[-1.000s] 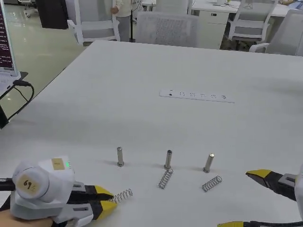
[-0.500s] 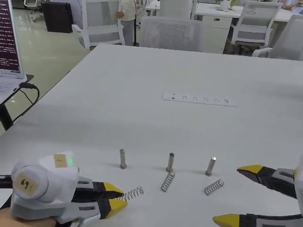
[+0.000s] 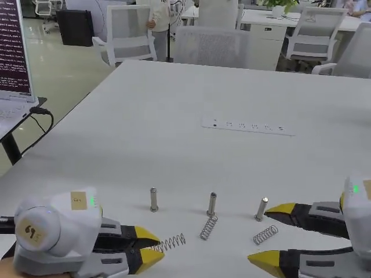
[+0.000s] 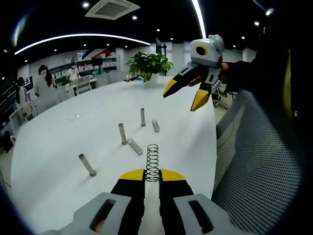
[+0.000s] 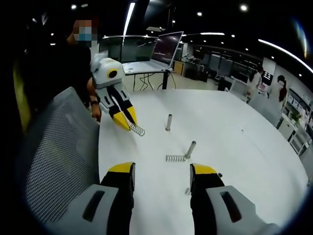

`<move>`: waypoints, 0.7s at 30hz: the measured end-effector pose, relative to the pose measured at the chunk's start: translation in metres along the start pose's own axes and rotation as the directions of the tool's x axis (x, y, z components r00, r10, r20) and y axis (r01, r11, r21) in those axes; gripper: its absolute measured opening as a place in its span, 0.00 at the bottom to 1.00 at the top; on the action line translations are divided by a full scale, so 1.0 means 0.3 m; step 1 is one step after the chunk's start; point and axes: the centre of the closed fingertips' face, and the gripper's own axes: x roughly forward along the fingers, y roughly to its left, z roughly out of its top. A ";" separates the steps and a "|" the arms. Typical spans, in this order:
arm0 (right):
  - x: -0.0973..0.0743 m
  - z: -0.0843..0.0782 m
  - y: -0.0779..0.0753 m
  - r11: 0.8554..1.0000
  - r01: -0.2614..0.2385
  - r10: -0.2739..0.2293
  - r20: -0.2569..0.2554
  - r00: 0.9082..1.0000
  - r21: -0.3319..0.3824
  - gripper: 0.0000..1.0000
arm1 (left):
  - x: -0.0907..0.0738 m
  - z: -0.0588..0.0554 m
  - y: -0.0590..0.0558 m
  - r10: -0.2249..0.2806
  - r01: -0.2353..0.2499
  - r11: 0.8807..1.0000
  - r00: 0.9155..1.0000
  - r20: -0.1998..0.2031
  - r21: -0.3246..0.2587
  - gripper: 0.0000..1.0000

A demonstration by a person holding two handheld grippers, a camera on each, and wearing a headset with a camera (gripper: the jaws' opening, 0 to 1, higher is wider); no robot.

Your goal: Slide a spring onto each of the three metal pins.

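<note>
Three metal pins stand upright in a row on the white table: left pin (image 3: 153, 200), middle pin (image 3: 212, 204), right pin (image 3: 262, 209). My left gripper (image 3: 152, 246) is shut on one end of a spring (image 3: 171, 242), which sticks out forward from its tips (image 4: 152, 161), in front of the left pin. A second spring (image 3: 208, 227) lies at the middle pin's base. A third spring (image 3: 265, 234) lies in front of the right pin, between the open jaws of my right gripper (image 3: 264, 235). In the right gripper view a loose spring (image 5: 175, 158) lies beside a pin (image 5: 190, 149).
A white power strip (image 3: 248, 125) lies farther back on the table (image 3: 145, 116). An open laptop (image 3: 11, 52) stands on a stand at the left. Office chairs (image 3: 211, 43) line the table's far edge. The near edge runs just behind both grippers.
The left gripper has shifted a little right with the spring. The right gripper has come in from the right, so its open jaws now flank the right spring. The head camera moved too.
</note>
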 end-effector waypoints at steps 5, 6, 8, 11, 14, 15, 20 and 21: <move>0.044 0.044 0.037 0.996 -0.080 0.081 0.013 0.997 -0.033 0.37 | -0.010 0.027 -0.016 -0.007 0.007 1.000 1.000 0.011 0.021 0.02; 0.052 0.049 0.042 0.995 -0.088 0.089 0.015 0.996 -0.035 0.36 | -0.011 0.030 -0.020 -0.008 0.007 1.000 1.000 0.011 0.025 0.02; 0.068 0.061 0.061 0.992 -0.115 0.116 0.017 0.993 -0.049 0.35 | -0.011 0.035 -0.029 -0.013 0.013 0.999 1.000 0.010 0.039 0.02; 0.089 0.074 0.084 0.987 -0.149 0.150 0.016 0.989 -0.065 0.33 | -0.012 0.046 -0.043 -0.021 0.020 0.998 1.000 0.010 0.054 0.02; 0.104 0.078 0.102 0.981 -0.177 0.178 0.010 0.984 -0.082 0.31 | -0.014 0.059 -0.055 -0.030 0.029 0.997 0.999 0.016 0.065 0.02; 0.109 0.082 0.107 0.980 -0.183 0.184 0.013 0.983 -0.085 0.31 | -0.014 0.063 -0.059 -0.033 0.032 0.997 0.999 0.018 0.068 0.02; 0.123 0.095 0.143 0.968 -0.235 0.238 0.027 0.971 -0.084 0.29 | -0.017 0.089 -0.085 -0.053 0.050 0.995 0.998 0.032 0.088 0.02; 0.124 0.095 0.147 0.967 -0.241 0.244 0.026 0.969 -0.083 0.28 | -0.017 0.091 -0.088 -0.056 0.052 0.994 0.998 0.033 0.092 0.02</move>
